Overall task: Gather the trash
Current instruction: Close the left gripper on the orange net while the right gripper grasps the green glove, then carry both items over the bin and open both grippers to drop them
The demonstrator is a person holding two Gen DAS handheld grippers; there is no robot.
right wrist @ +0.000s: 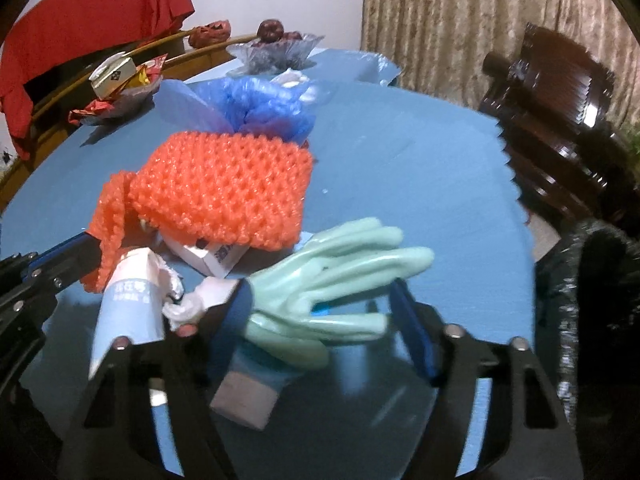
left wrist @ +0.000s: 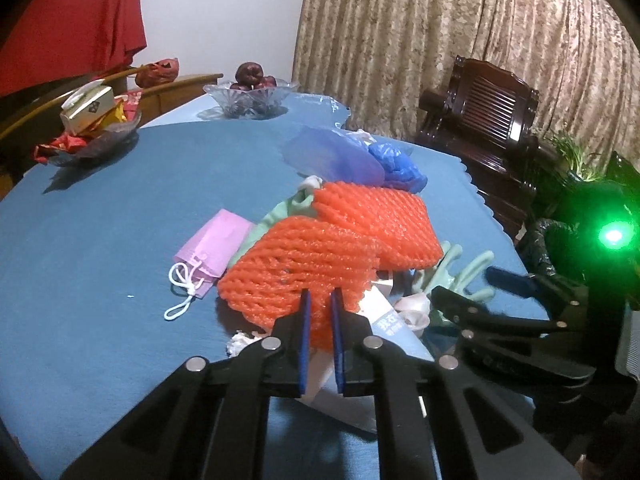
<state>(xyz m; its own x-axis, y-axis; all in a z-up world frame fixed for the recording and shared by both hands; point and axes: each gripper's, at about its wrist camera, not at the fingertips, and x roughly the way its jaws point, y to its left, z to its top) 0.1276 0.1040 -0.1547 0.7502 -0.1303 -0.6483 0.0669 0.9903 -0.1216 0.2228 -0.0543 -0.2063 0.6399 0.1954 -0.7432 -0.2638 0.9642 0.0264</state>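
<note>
A heap of trash lies on the blue table [left wrist: 100,248]. My left gripper [left wrist: 320,296] is shut on the near orange foam net [left wrist: 296,264], pinching its edge between the blue pads. A second orange net [left wrist: 376,220] lies behind it; it also shows in the right wrist view [right wrist: 224,188]. My right gripper [right wrist: 320,292] is open around a mint-green rubber glove [right wrist: 336,264], its jaws on either side of the glove's fingers. A pink face mask [left wrist: 212,248], a blue plastic bag [left wrist: 396,168], a white-and-blue paper wrapper [right wrist: 128,312] and a small white box [right wrist: 216,256] lie in the heap.
A glass bowl of dark red fruit [left wrist: 250,94] and a dish of snack packets [left wrist: 94,128] stand at the table's far side. A dark wooden chair [left wrist: 492,120] stands to the right beyond the table edge. A black bag [right wrist: 592,280] hangs at the right.
</note>
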